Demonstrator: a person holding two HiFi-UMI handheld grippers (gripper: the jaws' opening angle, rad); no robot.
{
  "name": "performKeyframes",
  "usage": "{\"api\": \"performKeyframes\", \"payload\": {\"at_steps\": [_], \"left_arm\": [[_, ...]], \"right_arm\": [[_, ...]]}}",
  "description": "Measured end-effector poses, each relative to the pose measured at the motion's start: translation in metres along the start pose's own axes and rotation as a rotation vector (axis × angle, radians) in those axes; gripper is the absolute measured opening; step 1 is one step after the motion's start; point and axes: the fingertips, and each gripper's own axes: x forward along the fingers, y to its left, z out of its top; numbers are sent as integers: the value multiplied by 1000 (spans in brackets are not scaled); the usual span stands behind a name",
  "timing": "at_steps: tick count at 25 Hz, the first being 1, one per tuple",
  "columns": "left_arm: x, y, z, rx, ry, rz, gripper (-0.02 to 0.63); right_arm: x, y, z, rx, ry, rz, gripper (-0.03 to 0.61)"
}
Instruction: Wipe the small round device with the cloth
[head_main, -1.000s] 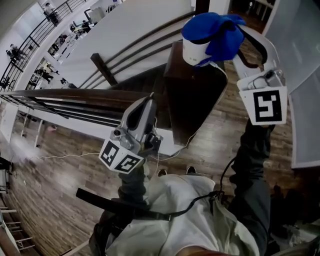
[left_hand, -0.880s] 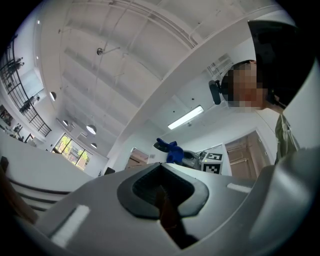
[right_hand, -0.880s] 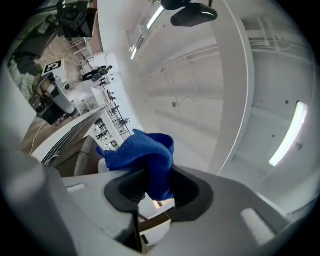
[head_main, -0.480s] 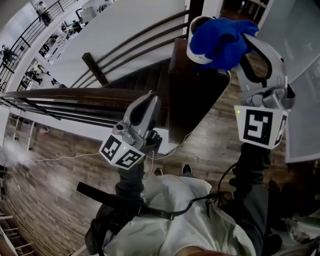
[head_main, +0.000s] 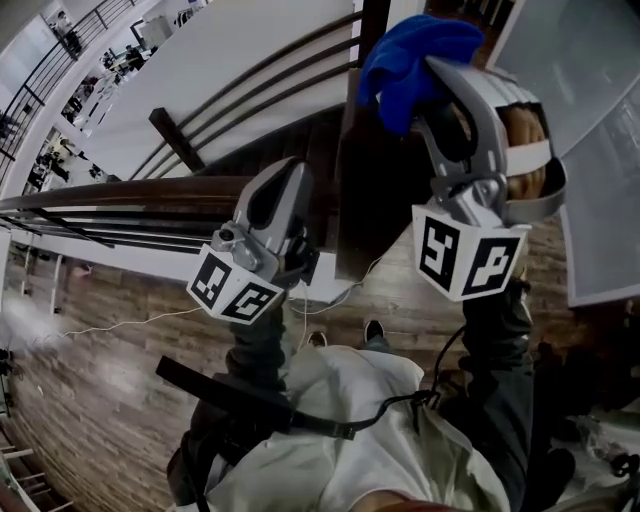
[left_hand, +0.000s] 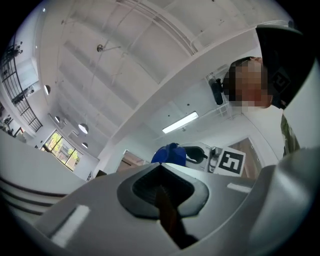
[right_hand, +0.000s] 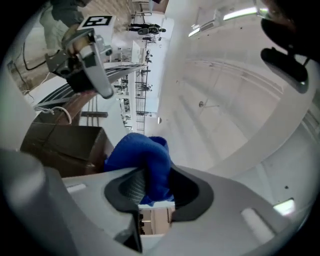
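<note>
A dark wooden railing (head_main: 110, 195) runs along the left, and a dark brown stand (head_main: 385, 200) rises just beside it. The right gripper (head_main: 434, 74) reaches over the stand's far end, its tongs pinching a bunched blue cloth (head_main: 405, 55) that drapes down there. The left gripper (head_main: 285, 180) hovers near the railing, well apart from the cloth, its tongs pressed together on nothing. The small round device cannot be made out; it is probably covered by the cloth.
</note>
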Motion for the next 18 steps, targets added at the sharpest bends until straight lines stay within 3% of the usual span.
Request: {"api": "performKeyframes", "payload": {"at_steps": [4,6,9,13,15,18], "left_arm": [[-6,6,-6,-33,8,5,2],[-11,9,-7,-49,17,9,2],[-17,12,-14,-66,19,14,2],[-14,7,-16,-87,21,-2,2],[-15,7,-12,-97,16,-7,2],[-24,7,-12,-102,12,-5,2]], "right_arm": [[-16,48,10,-4,-9,165,121],[-22,46,10,33,-14,192,121],[-24,14,1,45,10,133,121],[3,-51,-2,-17,50,8,122],[28,-62,7,-69,74,25,121],[48,-40,24,-129,91,93,121]]}}
